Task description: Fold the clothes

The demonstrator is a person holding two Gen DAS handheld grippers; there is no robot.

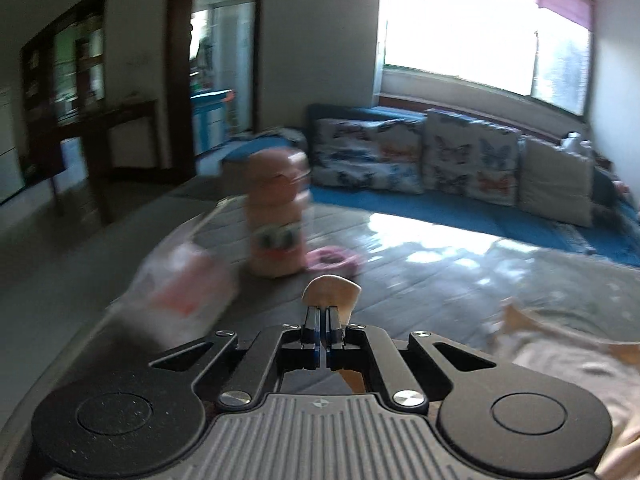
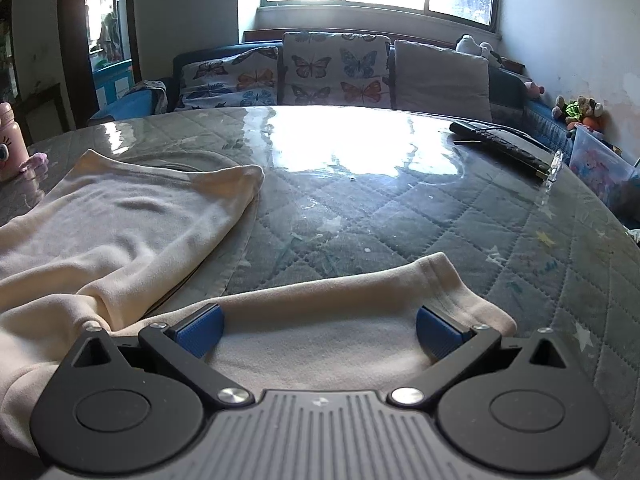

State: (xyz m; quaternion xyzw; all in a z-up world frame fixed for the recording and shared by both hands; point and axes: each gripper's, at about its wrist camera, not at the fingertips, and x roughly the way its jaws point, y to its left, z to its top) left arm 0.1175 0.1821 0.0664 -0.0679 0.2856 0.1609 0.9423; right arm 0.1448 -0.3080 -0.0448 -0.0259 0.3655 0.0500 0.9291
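Left gripper (image 1: 322, 322) clamped tight, tilted downward; right gripper (image 2: 318, 330) spread wide.

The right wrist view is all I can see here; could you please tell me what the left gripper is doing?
Observer: The left gripper has its jaws shut on a fold of the cream garment.
Operator: Thank you. Is anything standing ahead of it?
Observer: Yes, a pink bottle stands upright on the table, beyond the gripper.
Operator: Anything else nearby, please?
Observer: A clear plastic bag, blurred, lies left of the bottle near the table's edge.
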